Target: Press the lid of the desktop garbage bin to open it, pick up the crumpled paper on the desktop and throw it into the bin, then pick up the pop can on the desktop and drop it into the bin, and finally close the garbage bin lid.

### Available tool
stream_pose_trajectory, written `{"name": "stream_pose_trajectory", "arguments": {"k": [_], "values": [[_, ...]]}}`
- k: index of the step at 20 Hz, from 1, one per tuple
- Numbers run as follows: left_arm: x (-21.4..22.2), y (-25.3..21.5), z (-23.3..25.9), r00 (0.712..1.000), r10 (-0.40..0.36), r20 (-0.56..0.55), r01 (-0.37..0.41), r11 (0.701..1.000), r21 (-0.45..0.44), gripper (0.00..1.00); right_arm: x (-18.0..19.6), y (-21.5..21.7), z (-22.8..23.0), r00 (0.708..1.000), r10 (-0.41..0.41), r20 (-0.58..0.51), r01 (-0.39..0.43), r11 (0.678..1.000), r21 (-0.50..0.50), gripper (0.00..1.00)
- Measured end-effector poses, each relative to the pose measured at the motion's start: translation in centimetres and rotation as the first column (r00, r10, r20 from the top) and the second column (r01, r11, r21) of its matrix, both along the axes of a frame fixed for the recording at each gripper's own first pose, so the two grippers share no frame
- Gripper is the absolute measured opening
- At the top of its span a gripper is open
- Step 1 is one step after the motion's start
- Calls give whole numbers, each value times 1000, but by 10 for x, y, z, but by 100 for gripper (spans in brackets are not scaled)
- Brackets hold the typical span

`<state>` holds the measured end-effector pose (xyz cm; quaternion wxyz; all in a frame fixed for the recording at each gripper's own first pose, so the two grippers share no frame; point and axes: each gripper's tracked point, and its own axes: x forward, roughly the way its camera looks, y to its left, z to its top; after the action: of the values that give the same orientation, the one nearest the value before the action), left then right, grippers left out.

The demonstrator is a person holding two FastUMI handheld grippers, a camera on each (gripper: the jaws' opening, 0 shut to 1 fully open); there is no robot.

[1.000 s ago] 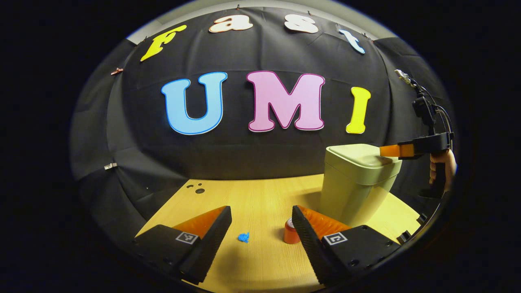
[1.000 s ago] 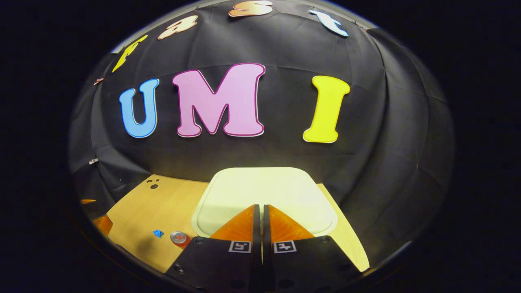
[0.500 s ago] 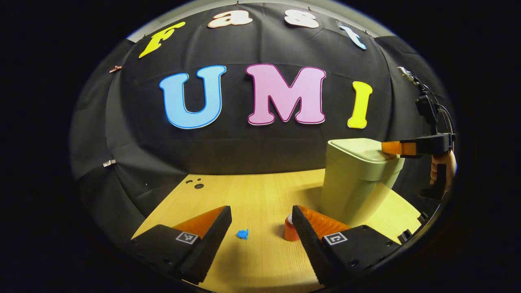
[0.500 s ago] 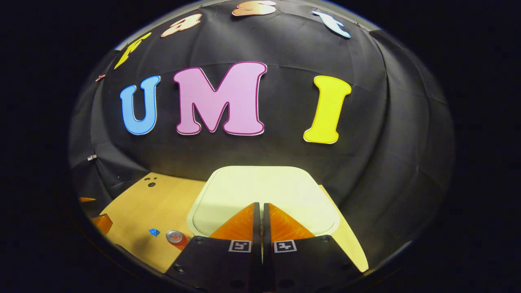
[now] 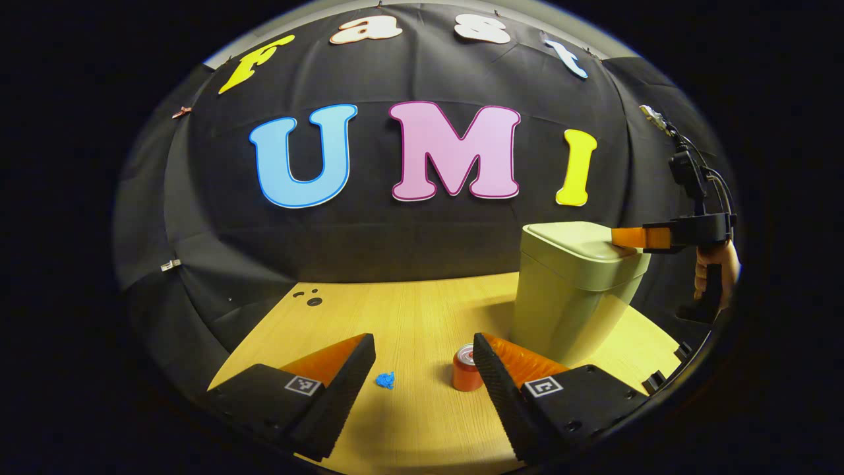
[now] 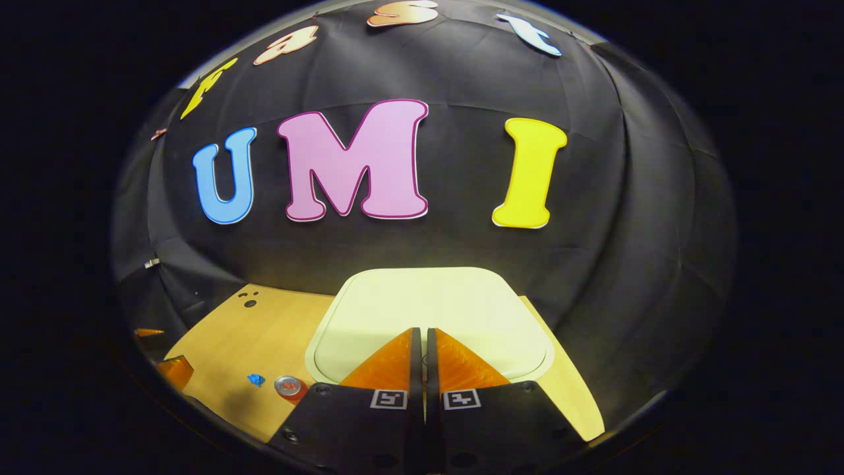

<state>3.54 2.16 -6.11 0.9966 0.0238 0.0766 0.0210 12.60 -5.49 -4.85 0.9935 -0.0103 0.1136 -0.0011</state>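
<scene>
The right gripper, fingers together, rests its tips on the closed lid of the pale green plastic bin, while the left gripper, fingers apart, hovers over the wooden desktop near the small blue crumpled paper and upright orange pop can.

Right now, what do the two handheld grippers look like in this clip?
Both have black bodies with a square black-and-white marker tag behind each finger. The left gripper has ribbed finger faces. The right gripper, seen from the side, has a black handle held by a hand and black cables rising above.
</scene>
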Motion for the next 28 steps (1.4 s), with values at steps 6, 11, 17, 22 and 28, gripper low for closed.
{"name": "stream_pose_trajectory", "arguments": {"k": [6, 11, 17, 22, 28], "values": [[-9, 0, 10, 999, -13, 36, 13, 1000, 11, 96, 0, -1, 17, 1000, -6, 0, 6, 999, 54, 5], [-22, 12, 16, 998, 1, 63, -3, 1000, 22, 94, -7, 4, 66, 993, -21, 119, 19, 1000, 13, 5], [-48, 29, 22, 995, 6, 102, -12, 998, 59, 94, -39, 26, 92, 983, -12, 181, 11, 1000, 4, 5], [-84, 39, 18, 995, -10, 102, 6, 999, 33, 95, -75, 48, 94, 978, -7, 208, 13, 1000, -27, 5], [-111, 55, 15, 990, -11, 138, 9, 1000, 13, 95, -109, 80, 88, 975, 25, 221, -17, 999, -40, 19]]}}
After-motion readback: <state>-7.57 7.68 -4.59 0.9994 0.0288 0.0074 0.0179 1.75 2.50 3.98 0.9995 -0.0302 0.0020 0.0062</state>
